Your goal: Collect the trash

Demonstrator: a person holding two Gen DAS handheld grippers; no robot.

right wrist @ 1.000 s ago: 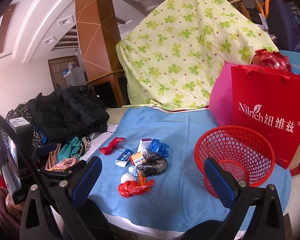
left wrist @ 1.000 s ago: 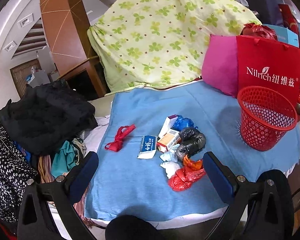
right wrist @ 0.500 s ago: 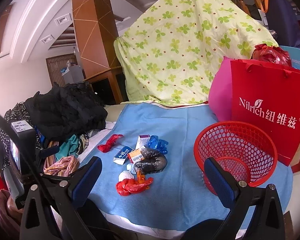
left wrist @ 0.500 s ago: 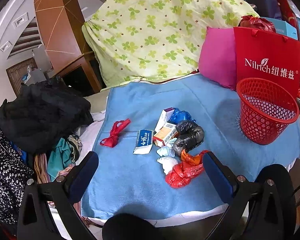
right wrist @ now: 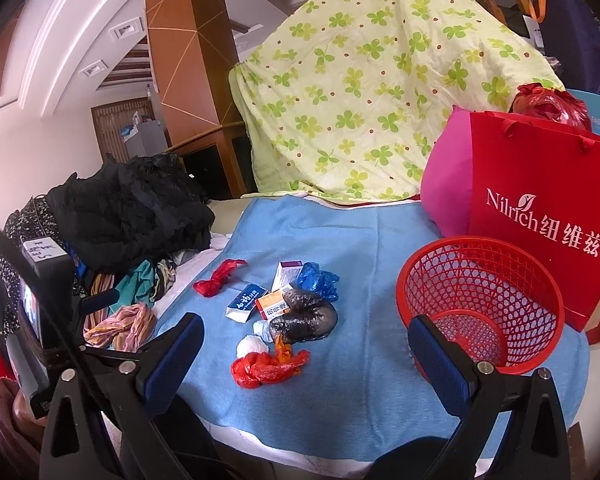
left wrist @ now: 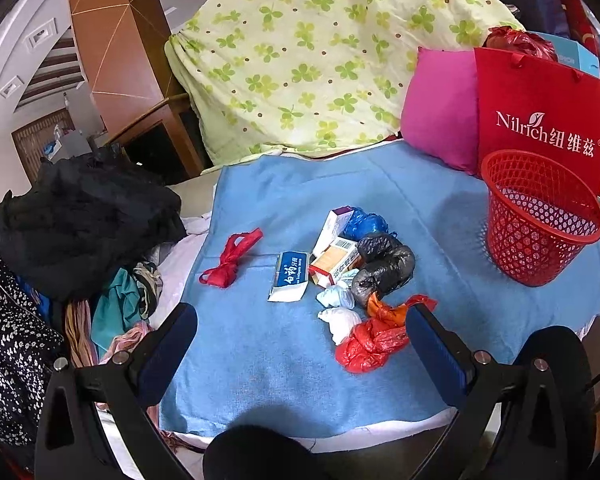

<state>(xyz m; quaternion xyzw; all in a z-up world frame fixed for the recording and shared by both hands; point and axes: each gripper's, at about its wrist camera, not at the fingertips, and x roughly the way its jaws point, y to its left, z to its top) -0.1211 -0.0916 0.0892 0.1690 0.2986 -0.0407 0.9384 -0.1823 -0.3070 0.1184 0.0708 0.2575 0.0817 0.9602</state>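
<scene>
Trash lies in a heap on the blue cloth: a red plastic bag nearest me, white crumpled paper, a black bag, a blue bag, small boxes, a blue-white toothpaste box and a red ribbon to the left. The red mesh basket stands at the right, empty. My left gripper is open, hovering just short of the heap. My right gripper is open, with the red bag between its fingers and the basket behind the right finger.
A pile of dark clothes lies at the left. A green-flowered quilt rises behind the cloth. A pink cushion and a red paper bag stand behind the basket. The cloth's front edge hangs over the table edge.
Both grippers have drifted slightly and stay open. In the left wrist view the heap has shifted a little up and left. No item has moved on the cloth.
</scene>
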